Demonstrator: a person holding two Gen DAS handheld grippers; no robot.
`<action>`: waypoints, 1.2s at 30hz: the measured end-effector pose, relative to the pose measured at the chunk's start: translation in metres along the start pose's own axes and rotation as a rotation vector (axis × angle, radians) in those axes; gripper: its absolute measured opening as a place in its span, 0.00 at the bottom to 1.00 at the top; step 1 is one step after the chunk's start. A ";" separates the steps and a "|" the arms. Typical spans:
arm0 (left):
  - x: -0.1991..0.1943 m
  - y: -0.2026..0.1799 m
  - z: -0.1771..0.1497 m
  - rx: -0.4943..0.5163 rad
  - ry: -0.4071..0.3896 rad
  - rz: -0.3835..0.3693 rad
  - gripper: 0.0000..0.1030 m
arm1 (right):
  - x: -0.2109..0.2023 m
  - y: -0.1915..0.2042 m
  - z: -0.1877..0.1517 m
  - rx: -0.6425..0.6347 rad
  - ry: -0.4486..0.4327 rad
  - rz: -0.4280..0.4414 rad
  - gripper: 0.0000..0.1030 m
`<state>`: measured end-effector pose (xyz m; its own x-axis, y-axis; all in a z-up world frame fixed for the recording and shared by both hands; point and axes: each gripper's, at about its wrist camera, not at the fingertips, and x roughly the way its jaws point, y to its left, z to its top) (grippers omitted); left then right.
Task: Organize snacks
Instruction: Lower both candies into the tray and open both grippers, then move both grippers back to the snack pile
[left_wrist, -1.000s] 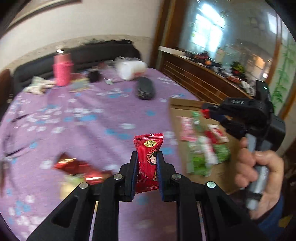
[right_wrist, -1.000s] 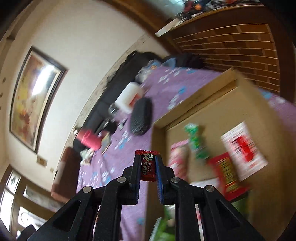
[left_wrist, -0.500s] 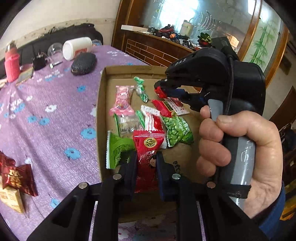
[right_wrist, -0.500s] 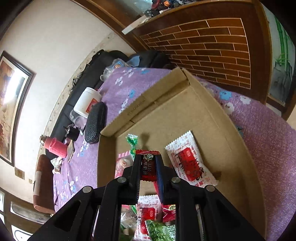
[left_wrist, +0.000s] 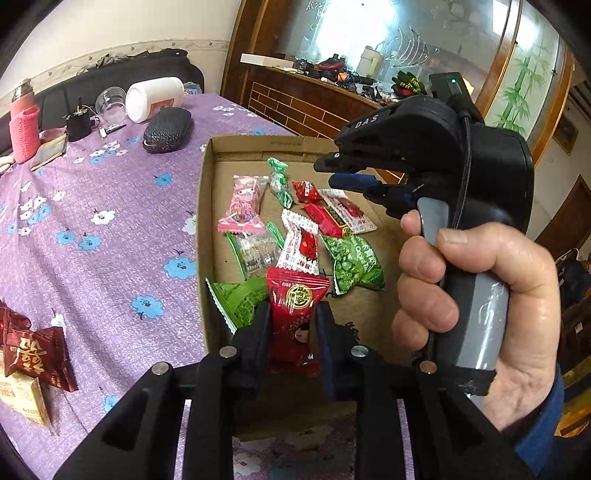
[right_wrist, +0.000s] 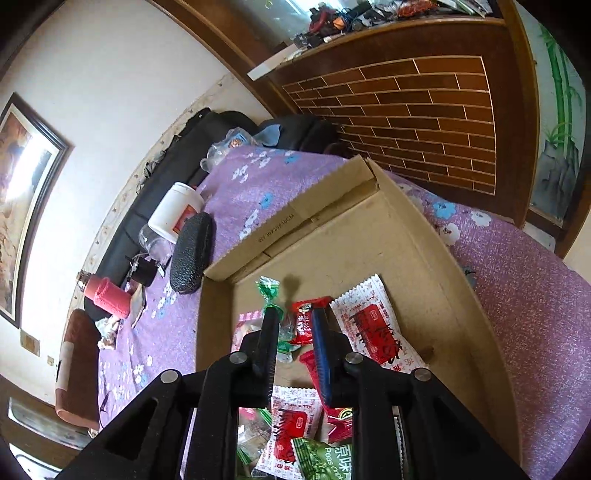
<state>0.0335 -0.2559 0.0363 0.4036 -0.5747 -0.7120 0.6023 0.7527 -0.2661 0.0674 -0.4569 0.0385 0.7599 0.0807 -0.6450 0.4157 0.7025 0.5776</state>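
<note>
Over the cardboard box (left_wrist: 205, 206), left claw (left_wrist: 292, 321) opening around a red packet (left_wrist: 296, 295), right claw (right_wrist: 295, 315) opening narrowly above a red candy (right_wrist: 305, 326).

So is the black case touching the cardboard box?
Apart. The left wrist view shows purple tablecloth between the black case and the cardboard box.

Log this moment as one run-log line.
phase: release into cardboard box | left gripper: fingers opening, red snack packet between them | right gripper: fingers opening, small red candy beneath, in box
</note>
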 end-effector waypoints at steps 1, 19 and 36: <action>-0.002 0.000 0.001 -0.003 -0.006 0.001 0.23 | -0.002 0.002 -0.001 -0.001 -0.007 0.028 0.19; -0.099 0.081 -0.007 -0.143 -0.102 0.186 0.30 | -0.013 0.093 -0.053 -0.386 -0.010 0.222 0.19; -0.144 0.212 -0.039 -0.423 -0.202 0.432 0.31 | 0.016 0.175 -0.173 -0.770 0.387 0.560 0.23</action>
<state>0.0759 -0.0010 0.0573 0.6959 -0.2091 -0.6870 0.0487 0.9682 -0.2453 0.0661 -0.2104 0.0431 0.4768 0.6628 -0.5774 -0.4856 0.7461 0.4555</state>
